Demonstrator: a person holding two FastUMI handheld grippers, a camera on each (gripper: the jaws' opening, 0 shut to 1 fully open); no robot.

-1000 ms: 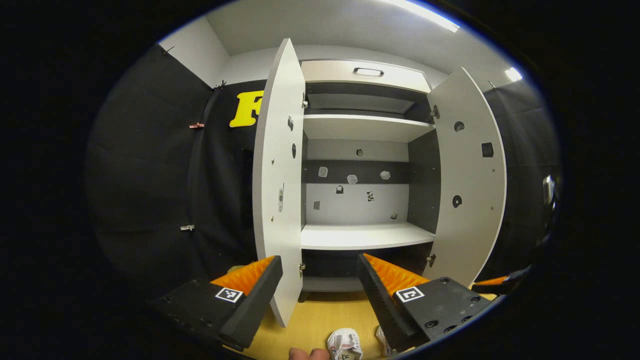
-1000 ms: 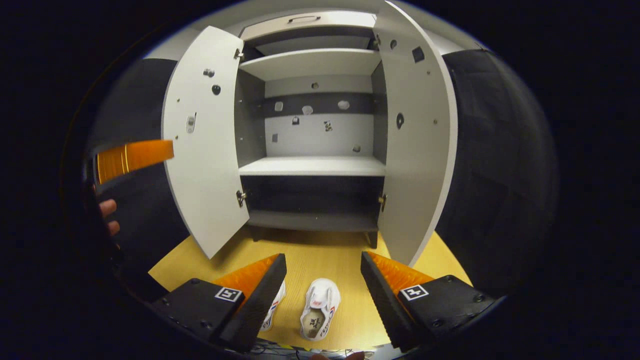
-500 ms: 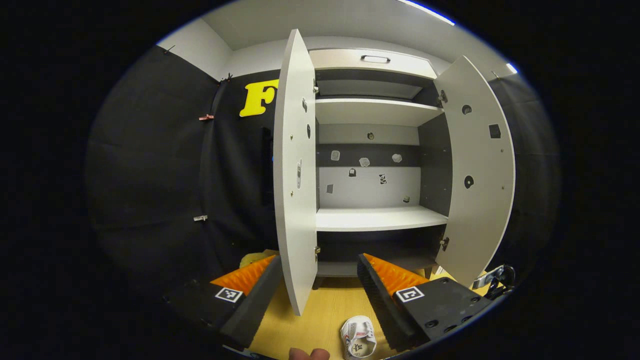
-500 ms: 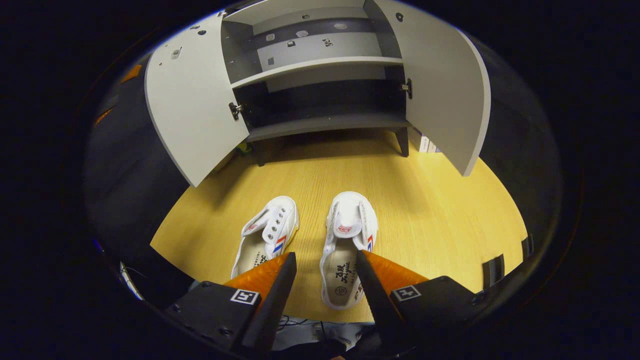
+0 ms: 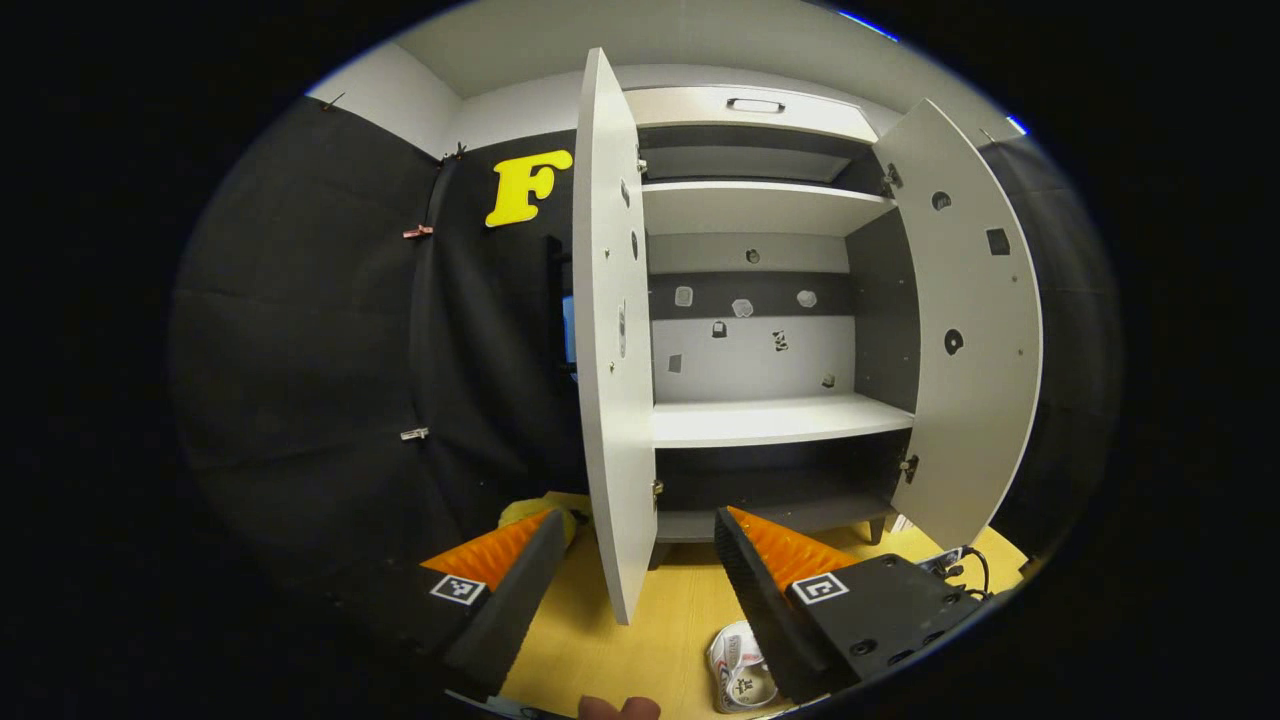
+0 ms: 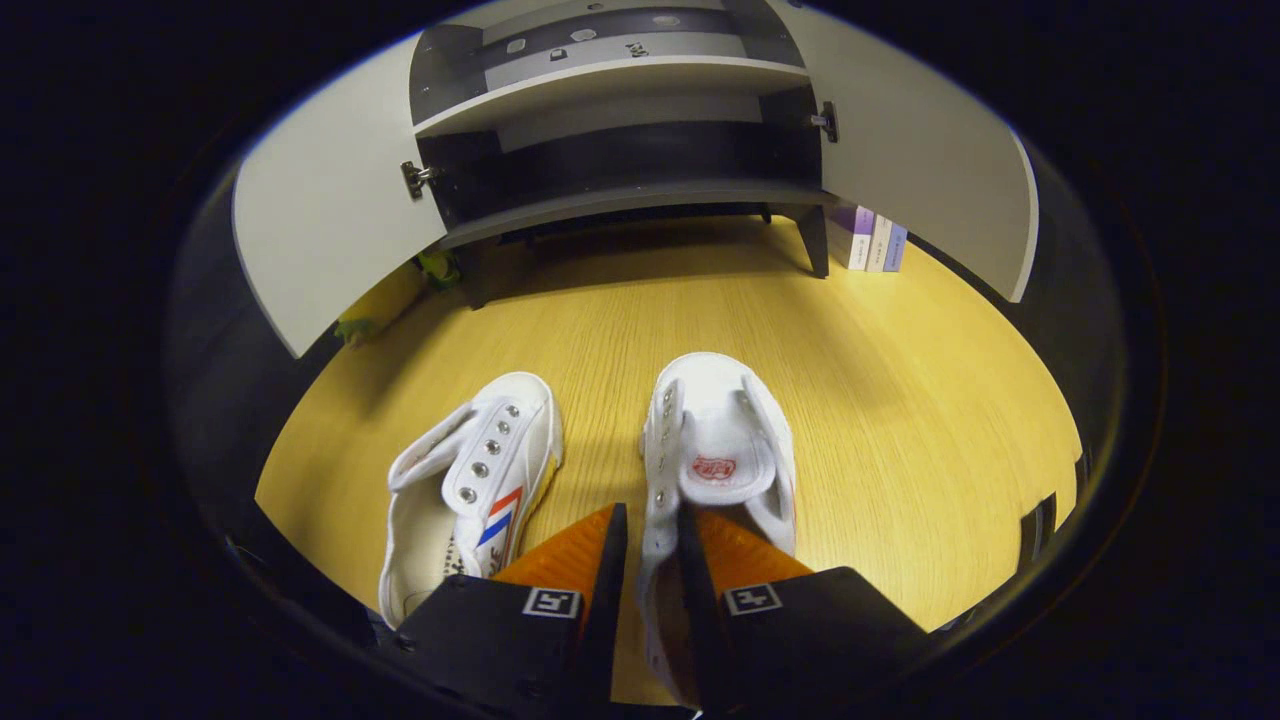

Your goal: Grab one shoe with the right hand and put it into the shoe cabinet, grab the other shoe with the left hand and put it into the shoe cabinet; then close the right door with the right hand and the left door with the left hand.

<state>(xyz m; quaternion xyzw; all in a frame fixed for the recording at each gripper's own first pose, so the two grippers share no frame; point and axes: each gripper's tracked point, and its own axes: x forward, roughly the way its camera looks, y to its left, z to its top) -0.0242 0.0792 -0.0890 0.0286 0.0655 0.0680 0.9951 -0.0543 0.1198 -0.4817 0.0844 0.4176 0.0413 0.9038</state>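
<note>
While clamped on the right shoe's [image 6: 720,440] side wall, right gripper [image 6: 650,560] best lifted straight, clearing left shoe [image 6: 480,480], toward shoe cabinet [image 6: 620,190]; left gripper [image 5: 630,570] spread, empty.

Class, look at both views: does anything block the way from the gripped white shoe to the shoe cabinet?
Nothing visible does. The right gripper pinches the white canvas shoe; bare wooden floor leads to the white shoe cabinet, both doors open.

red logo on shoe tongue [image 6: 713,467] (lettering unreadable)
</note>
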